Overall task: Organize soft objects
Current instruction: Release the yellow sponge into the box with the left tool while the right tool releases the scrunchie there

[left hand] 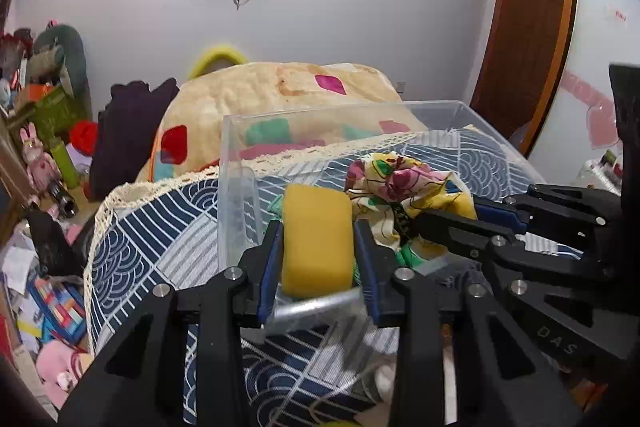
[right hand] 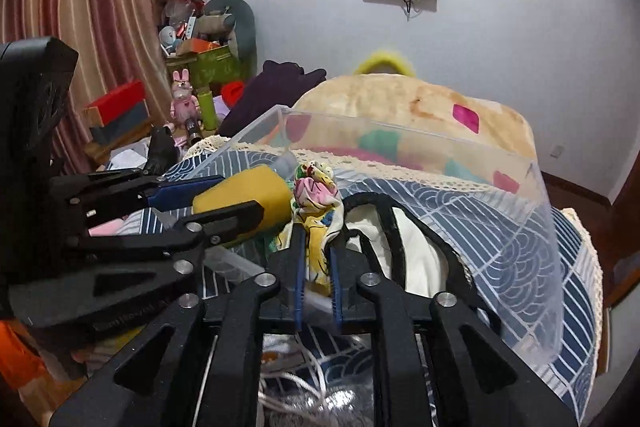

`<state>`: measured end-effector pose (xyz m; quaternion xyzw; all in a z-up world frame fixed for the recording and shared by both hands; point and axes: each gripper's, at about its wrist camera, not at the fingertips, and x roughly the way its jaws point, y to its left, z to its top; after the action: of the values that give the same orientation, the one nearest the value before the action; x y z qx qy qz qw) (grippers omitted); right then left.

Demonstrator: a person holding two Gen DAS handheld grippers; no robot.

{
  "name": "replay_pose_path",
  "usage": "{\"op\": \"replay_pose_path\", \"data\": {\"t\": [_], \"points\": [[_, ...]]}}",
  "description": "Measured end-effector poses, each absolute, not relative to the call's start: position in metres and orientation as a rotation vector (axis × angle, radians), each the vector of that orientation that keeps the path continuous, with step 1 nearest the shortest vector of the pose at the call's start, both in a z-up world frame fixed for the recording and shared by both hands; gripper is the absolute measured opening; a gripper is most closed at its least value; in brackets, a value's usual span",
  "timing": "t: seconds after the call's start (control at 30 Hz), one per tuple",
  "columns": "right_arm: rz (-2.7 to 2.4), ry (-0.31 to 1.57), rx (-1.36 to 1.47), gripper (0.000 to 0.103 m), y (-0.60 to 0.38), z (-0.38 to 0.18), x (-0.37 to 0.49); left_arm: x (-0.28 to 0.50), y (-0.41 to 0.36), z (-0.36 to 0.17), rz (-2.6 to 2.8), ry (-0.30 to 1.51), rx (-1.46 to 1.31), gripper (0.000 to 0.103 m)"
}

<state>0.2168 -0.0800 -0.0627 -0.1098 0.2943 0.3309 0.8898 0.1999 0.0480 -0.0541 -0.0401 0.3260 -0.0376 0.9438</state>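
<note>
My left gripper [left hand: 318,227] is shut on a yellow sponge [left hand: 316,239], held over the near rim of a clear plastic bin [left hand: 240,147]. My right gripper [right hand: 316,239] is shut on a crumpled yellow floral cloth [right hand: 314,187], held inside the bin [right hand: 520,227]. The right gripper [left hand: 432,219] and the cloth [left hand: 392,179] also show in the left wrist view, right of the sponge. The left gripper [right hand: 224,199] with the sponge [right hand: 256,195] shows at left in the right wrist view. A white cloth with black trim [right hand: 416,251] lies in the bin.
The bin stands on a blue wave-patterned cover with lace edging [left hand: 152,227]. A cream blanket [left hand: 280,95] is heaped behind it. Toys, boxes and clutter [left hand: 44,147] fill the floor at left. A wooden door [left hand: 528,27] is at right. White cord [right hand: 296,395] lies below my right gripper.
</note>
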Motion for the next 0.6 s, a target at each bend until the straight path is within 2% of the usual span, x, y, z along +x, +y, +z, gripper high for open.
{"op": "replay_pose_path", "data": {"t": [0.07, 0.1, 0.13, 0.3, 0.37, 0.43, 0.5, 0.6], "points": [[0.670, 0.597, -0.233, 0.029, -0.086, -0.060, 0.215, 0.193, 0.051, -0.053, -0.081, 0.660, -0.110, 0.044], [0.669, 0.591, -0.226, 0.043, -0.090, -0.059, 0.213, 0.190, 0.052, -0.052, -0.081, 0.655, -0.111, 0.045], [0.666, 0.586, -0.222, 0.051, -0.091, -0.058, 0.211, 0.186, 0.052, -0.051, -0.082, 0.647, -0.108, 0.046], [0.634, 0.512, -0.216, 0.056, -0.111, -0.043, 0.193, 0.161, 0.052, -0.039, -0.076, 0.601, -0.096, 0.046], [0.616, 0.471, -0.208, 0.064, -0.123, -0.034, 0.184, 0.150, 0.052, -0.032, -0.075, 0.573, -0.088, 0.050], [0.597, 0.434, -0.196, 0.071, -0.133, -0.026, 0.175, 0.135, 0.051, -0.023, -0.065, 0.532, -0.080, 0.059], [0.588, 0.411, -0.184, 0.076, -0.143, -0.020, 0.169, 0.124, 0.051, -0.017, -0.064, 0.500, -0.083, 0.061], [0.565, 0.378, -0.178, 0.077, -0.159, -0.015, 0.157, 0.107, 0.053, -0.013, -0.068, 0.482, -0.100, 0.061]]}}
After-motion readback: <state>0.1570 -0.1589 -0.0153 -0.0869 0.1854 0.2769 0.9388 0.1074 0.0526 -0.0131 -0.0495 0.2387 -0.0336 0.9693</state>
